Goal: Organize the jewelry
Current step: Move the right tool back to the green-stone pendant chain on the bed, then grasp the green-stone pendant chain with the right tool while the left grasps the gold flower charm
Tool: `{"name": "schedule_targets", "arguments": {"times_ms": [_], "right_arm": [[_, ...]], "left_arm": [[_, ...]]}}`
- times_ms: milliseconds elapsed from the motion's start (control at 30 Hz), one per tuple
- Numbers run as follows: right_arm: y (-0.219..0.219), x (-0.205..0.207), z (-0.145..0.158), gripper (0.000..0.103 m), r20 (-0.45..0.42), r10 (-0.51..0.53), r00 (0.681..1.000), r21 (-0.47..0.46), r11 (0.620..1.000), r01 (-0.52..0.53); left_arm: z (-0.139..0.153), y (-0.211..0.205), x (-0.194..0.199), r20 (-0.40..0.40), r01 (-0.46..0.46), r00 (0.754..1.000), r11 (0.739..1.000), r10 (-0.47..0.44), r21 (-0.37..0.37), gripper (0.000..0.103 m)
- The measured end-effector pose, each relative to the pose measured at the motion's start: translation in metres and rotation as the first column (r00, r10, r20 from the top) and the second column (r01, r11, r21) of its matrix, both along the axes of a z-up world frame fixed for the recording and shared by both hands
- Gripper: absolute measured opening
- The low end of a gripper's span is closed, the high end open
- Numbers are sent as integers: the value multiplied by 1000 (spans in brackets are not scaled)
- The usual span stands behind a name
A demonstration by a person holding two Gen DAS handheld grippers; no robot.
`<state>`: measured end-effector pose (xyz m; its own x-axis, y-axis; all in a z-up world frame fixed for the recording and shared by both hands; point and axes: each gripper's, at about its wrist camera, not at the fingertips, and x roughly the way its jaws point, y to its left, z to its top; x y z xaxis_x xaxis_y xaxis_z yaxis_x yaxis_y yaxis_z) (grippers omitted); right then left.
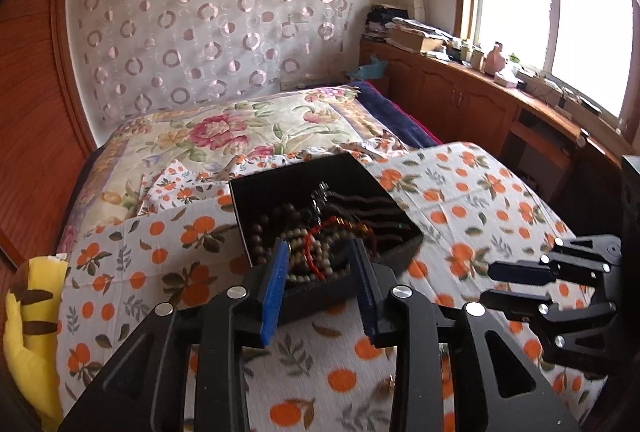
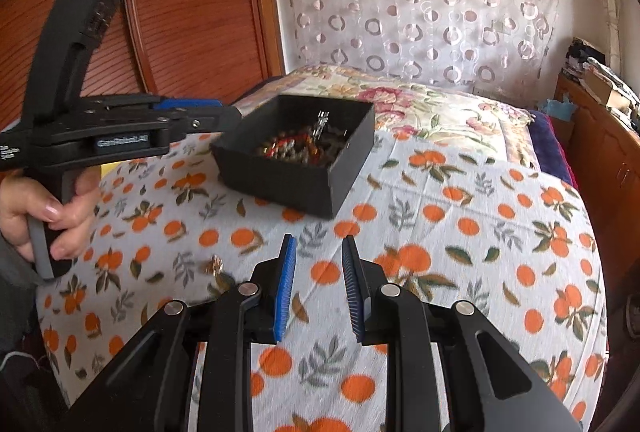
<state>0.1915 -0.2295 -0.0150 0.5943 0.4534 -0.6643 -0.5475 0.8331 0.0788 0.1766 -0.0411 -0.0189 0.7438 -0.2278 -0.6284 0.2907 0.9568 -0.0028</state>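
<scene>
Blue-padded and parted wide, the jaws of our left gripper point(image 1: 322, 272) are hovering empty over the near edge of the black square cardboard box point(image 1: 320, 168), probably so a strand can be picked out. Inside that box we are seeing tangled beaded bracelets point(image 1: 316, 252), brown, pale and red. Right of the box, our right gripper point(image 2: 319, 272) is waiting partly open, holding nothing, above the orange-printed white bedspread point(image 2: 460, 232) carrying the box.

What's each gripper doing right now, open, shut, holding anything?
Left gripper: open, empty, fingers over the near edge of the black rectangular jewelry box.
Right gripper: open, empty, above the orange-print bedspread.
</scene>
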Motion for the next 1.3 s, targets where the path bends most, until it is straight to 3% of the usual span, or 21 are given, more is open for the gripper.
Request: {"name": "schedule_targets", "arguments": {"times_ms": [67,300,567,600,633,1033,1200,1300], "right_arm": [[1,-3,-4,26,-12,12,1000,-7,1000,-12],[18,-12,-20,26,-68,95,993,-62,993,-99],[34,-5,-32,26,-126,125,984,-140,980,-143],[34,-4,-32,19,-125,129,984,-141,979,-146],[33,-4,-32,13,-122,126,984,-148,978,-144],[18,-1,-32,14,-106,89,990,-150,983,-104],[18,-1,-33,14,-111,89,990,-139,985,-105],[18,-1,-33,14,-108,89,990,-144,984,-104]], "left_arm": [[-4,-2,-8,-5,13,1000,1000,-13,10,45],[-26,-3,-32,-53,51,997,998,-50,33,65],[-48,-1,-35,-117,75,991,995,-67,60,79],[-51,-1,-35,-126,78,990,995,-69,64,81],[-53,-1,-35,-132,80,989,995,-71,66,82],[-70,-17,-32,-194,121,976,986,-97,115,82],[-73,-18,-31,-197,111,977,986,-84,127,96],[-74,-16,-28,-214,105,974,988,-80,110,96]]}}
